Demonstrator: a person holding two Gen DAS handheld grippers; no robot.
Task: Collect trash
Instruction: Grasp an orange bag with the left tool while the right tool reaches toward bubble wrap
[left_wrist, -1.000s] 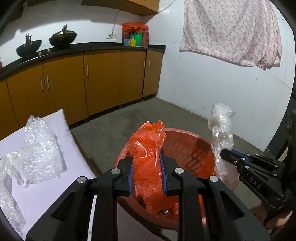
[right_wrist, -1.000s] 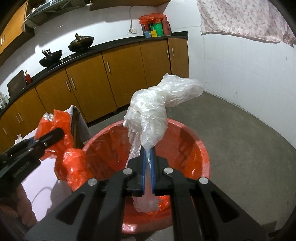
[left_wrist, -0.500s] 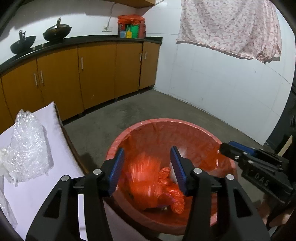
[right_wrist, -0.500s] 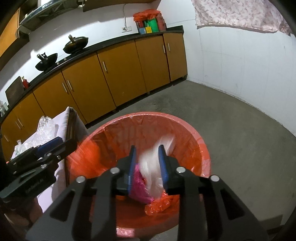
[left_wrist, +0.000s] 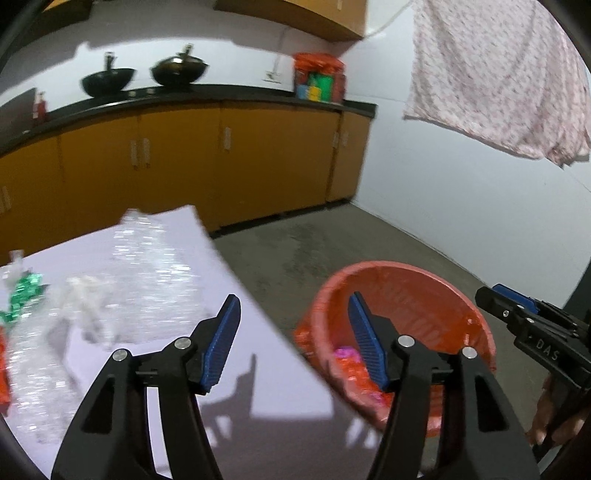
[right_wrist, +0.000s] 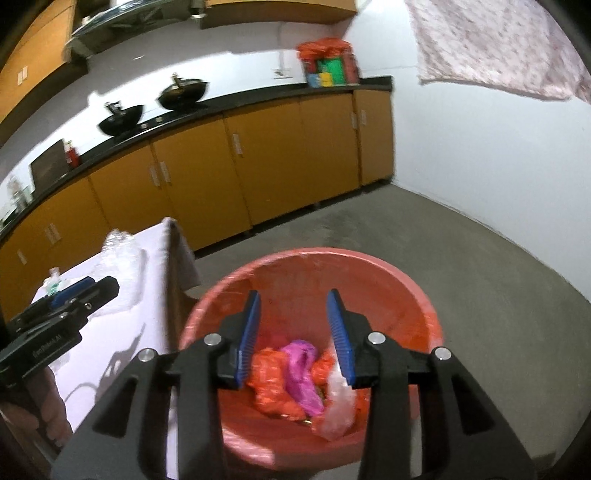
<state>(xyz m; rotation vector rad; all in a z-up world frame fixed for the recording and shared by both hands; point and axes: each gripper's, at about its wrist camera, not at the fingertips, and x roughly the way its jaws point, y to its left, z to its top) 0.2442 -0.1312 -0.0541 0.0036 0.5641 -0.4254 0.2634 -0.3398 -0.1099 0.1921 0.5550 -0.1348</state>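
Note:
A red tub (right_wrist: 406, 291) stands on the floor beside a white-covered table (left_wrist: 258, 369). In it lie orange bags (right_wrist: 271, 384), a pink bag (right_wrist: 301, 373) and a clear bag (right_wrist: 340, 402). My right gripper (right_wrist: 293, 314) is open and empty above the tub. My left gripper (left_wrist: 291, 317) is open and empty over the table's right edge, the tub (left_wrist: 424, 291) to its right. Bubble wrap (left_wrist: 155, 273), a white crumpled piece (left_wrist: 83, 295) and a green wrapper (left_wrist: 26, 295) lie on the table.
Orange cabinets (left_wrist: 221, 162) under a black counter with two woks (left_wrist: 177, 70) line the back wall. A patterned cloth (left_wrist: 498, 74) hangs on the right wall. Grey floor (right_wrist: 480, 258) surrounds the tub.
Both grippers opened and dropped their bags into the tub. The left gripper then swung left toward the table; the right gripper opened wider above the tub.

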